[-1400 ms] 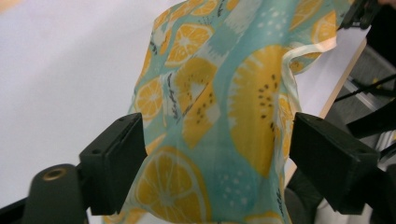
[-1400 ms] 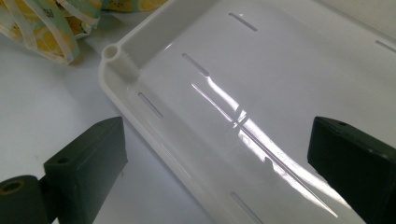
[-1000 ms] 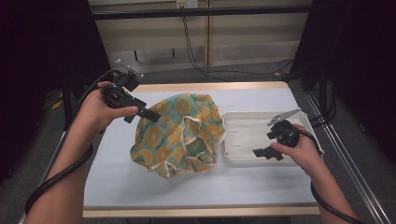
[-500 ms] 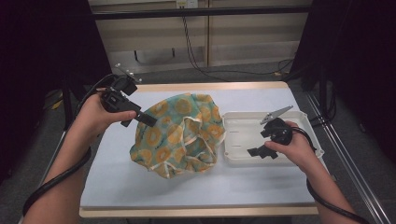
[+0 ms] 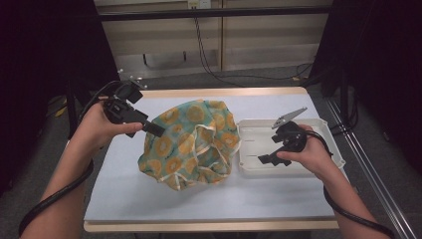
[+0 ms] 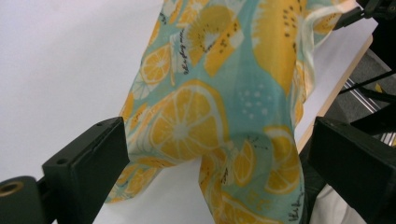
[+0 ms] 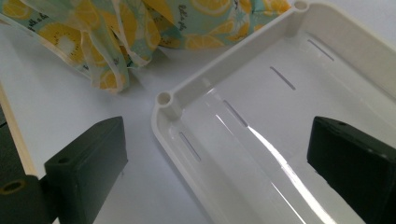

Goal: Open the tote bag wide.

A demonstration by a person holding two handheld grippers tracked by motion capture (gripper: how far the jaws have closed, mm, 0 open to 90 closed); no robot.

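Observation:
A teal cloth [image 5: 191,142] printed with orange and yellow citrus slices lies heaped in the middle of the table. My left gripper [image 5: 155,130] is open at the heap's left edge, its jaws wide apart. In the left gripper view the cloth [image 6: 224,93] hangs in folds ahead of the left gripper [image 6: 219,172], between the lines of the two jaws. My right gripper [image 5: 268,158] is open and hovers over the left part of a white tray [image 5: 318,127]. In the right gripper view, the right gripper [image 7: 219,172] straddles the tray's [image 7: 280,107] near corner, and the cloth [image 7: 107,28] lies beyond it.
The table top [image 5: 124,199] is pale with a wooden edge, and bare surface runs along the front and left. The tray has nothing in it and stands right of the cloth, nearly touching it. Cables trail on the floor behind the table.
My right gripper has moved left over the tray towards the cloth. My left gripper has shifted only slightly at the cloth's left edge. The cloth has kept its shape.

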